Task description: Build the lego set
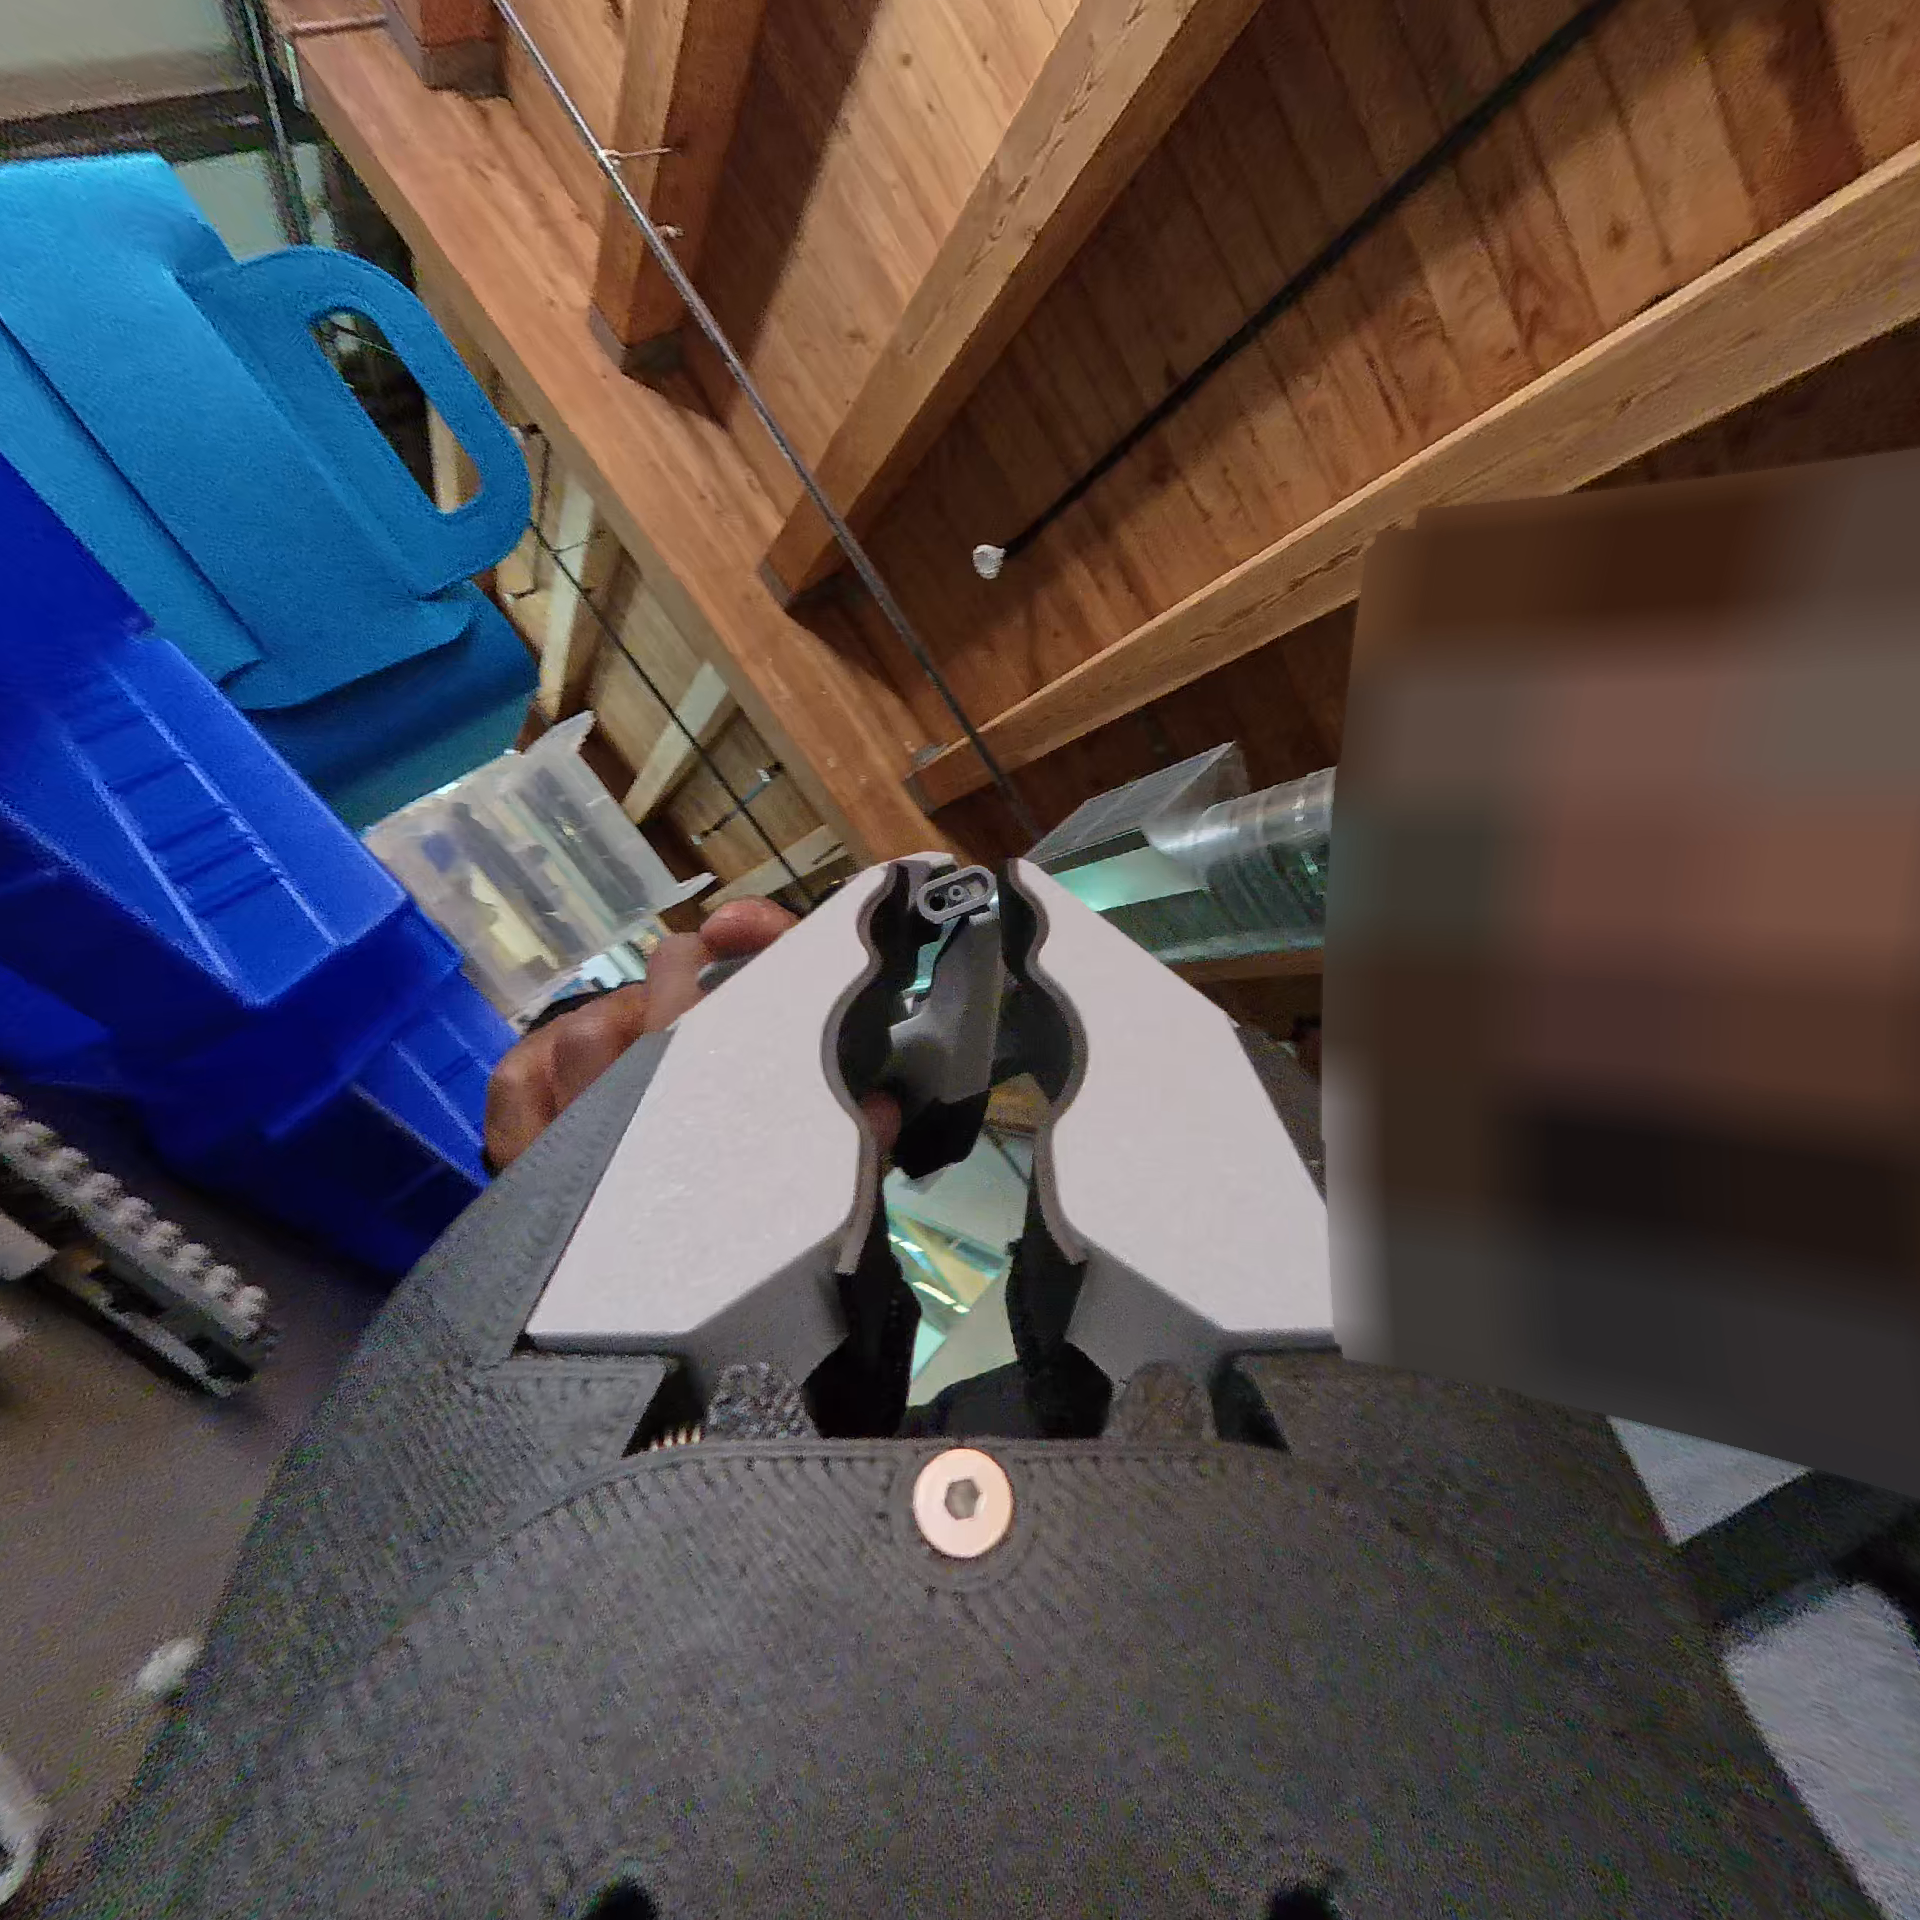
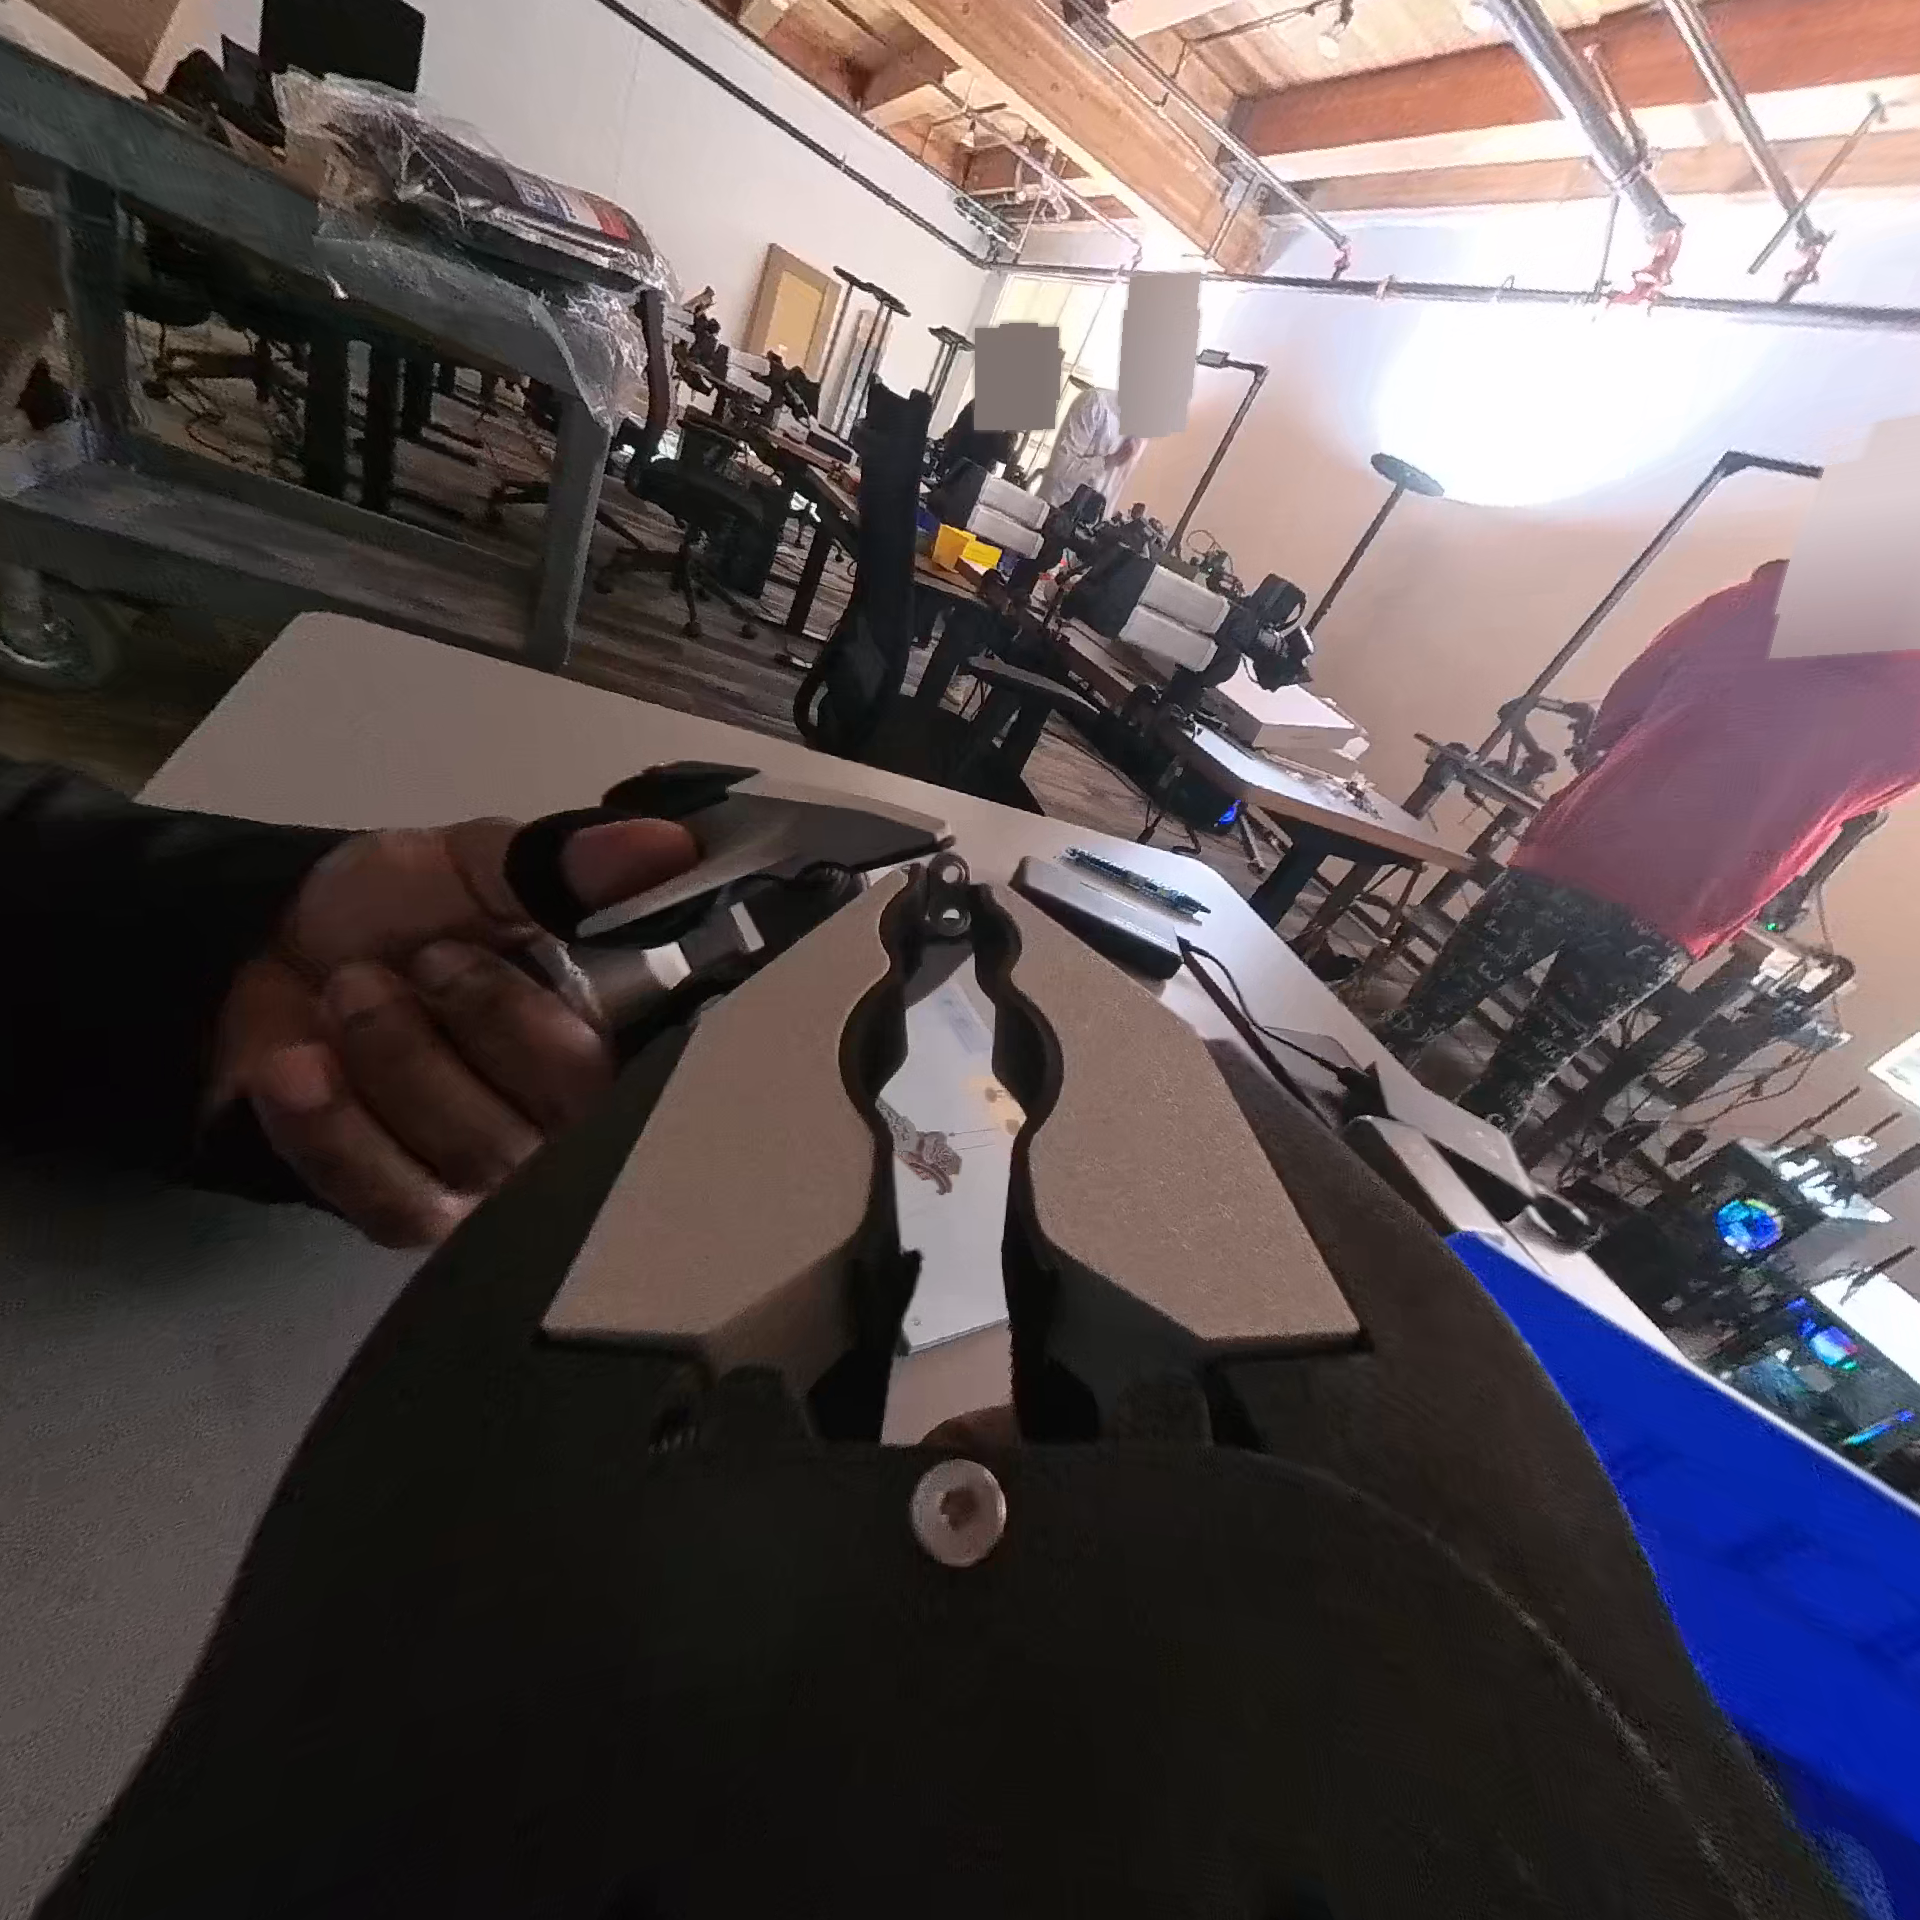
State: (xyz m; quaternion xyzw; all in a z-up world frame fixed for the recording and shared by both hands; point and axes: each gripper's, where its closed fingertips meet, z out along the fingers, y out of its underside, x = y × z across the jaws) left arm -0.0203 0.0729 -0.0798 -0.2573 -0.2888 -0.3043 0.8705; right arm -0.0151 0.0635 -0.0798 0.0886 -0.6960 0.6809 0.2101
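Left gripper [image 1: 961,883]: black layered-print body, two pale grey faceted fingers [image 1: 727,1122] with dark scalloped inner edges, one silver hex-socket screw [image 1: 961,1501] at 6 o'clock of the finger gap. Right gripper [image 2: 945,883]: identical build, beige-lit fingers [image 2: 1164,1143], matching screw [image 2: 958,1509]. Operator's hand [image 2: 416,1029] emerges from a black sleeve [image 2: 114,935] at 9 o'clock.

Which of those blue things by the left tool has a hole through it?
The lighter blue piece, upper left: an oval hole pierces its rounded tab. The darker blue bin below shows none.
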